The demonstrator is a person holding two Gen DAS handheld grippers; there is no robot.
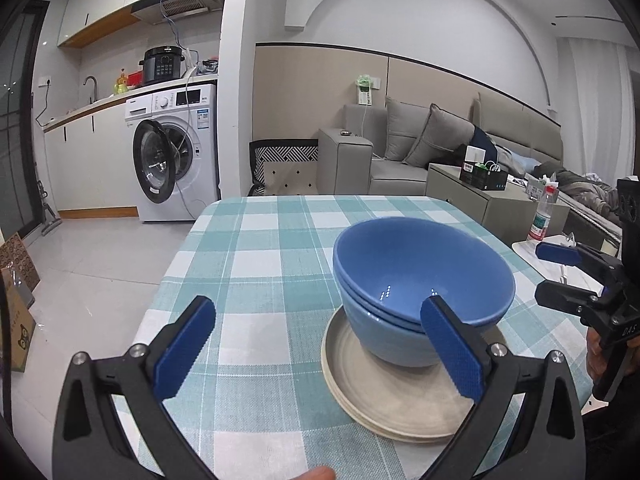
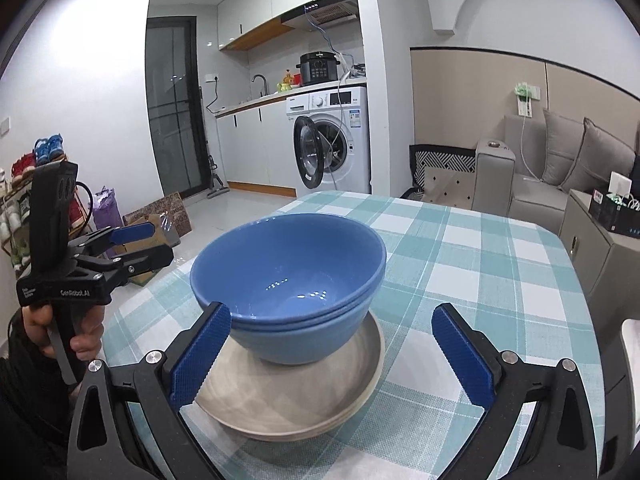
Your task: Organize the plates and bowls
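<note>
Bowls, nested, sit on stacked plates on the checked table; both the left gripper and right gripper gape empty (a nudge might topple the stack).

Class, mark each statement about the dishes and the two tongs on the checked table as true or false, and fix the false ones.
1. The blue bowls are nested one inside the other. True.
2. The bowls sit directly on the tablecloth. False: they rest on stacked beige plates.
3. The left tongs are open. True.
4. The right tongs grip a bowl. False: they are open, holding nothing.
</note>
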